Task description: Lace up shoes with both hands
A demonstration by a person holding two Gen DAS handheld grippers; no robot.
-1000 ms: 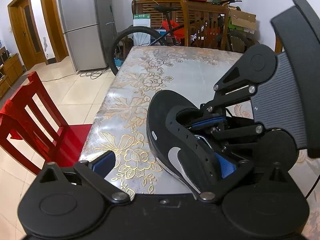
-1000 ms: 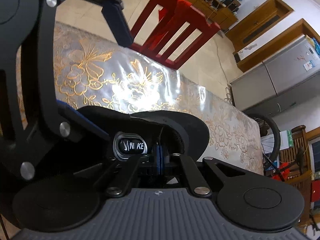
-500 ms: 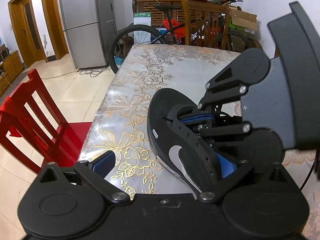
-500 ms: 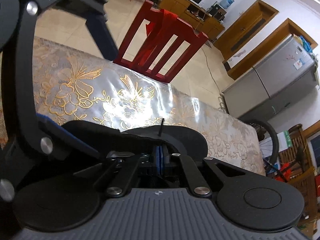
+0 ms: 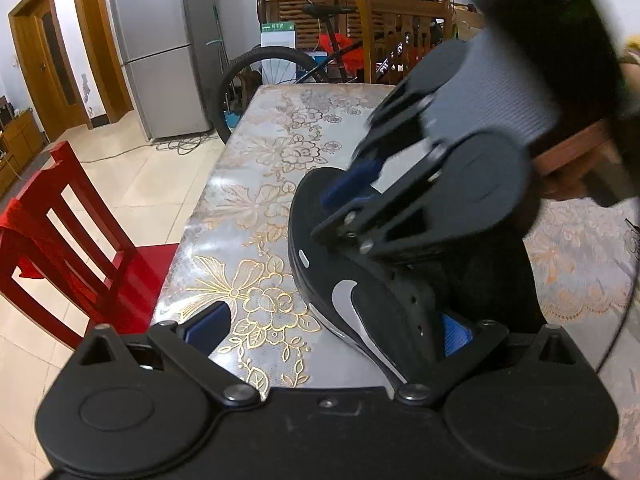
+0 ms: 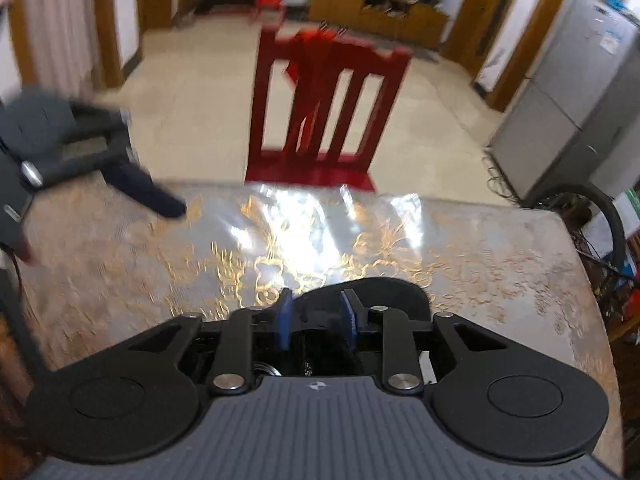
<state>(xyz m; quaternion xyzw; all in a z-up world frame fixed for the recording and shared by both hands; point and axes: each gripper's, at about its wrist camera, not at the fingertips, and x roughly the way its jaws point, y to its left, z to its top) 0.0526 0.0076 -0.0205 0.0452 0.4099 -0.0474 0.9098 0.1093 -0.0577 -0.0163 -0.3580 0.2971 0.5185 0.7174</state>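
Right gripper lets go above the shoe

The black rubber-soled sneaker (image 5: 360, 304) lies sideways on the floral-clothed table (image 5: 256, 184); right gripper (image 6: 316, 316), risen since earlier, is opening, empty; left gripper (image 5: 332, 328) spread wide around the sneaker's side.

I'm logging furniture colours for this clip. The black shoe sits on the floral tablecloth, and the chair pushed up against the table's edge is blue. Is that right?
Not quite: the chair is red, not blue. The right wrist view shows it standing at the table's far edge, and the left wrist view shows it beside the table. The rest holds: the black shoe does sit on the floral tablecloth.
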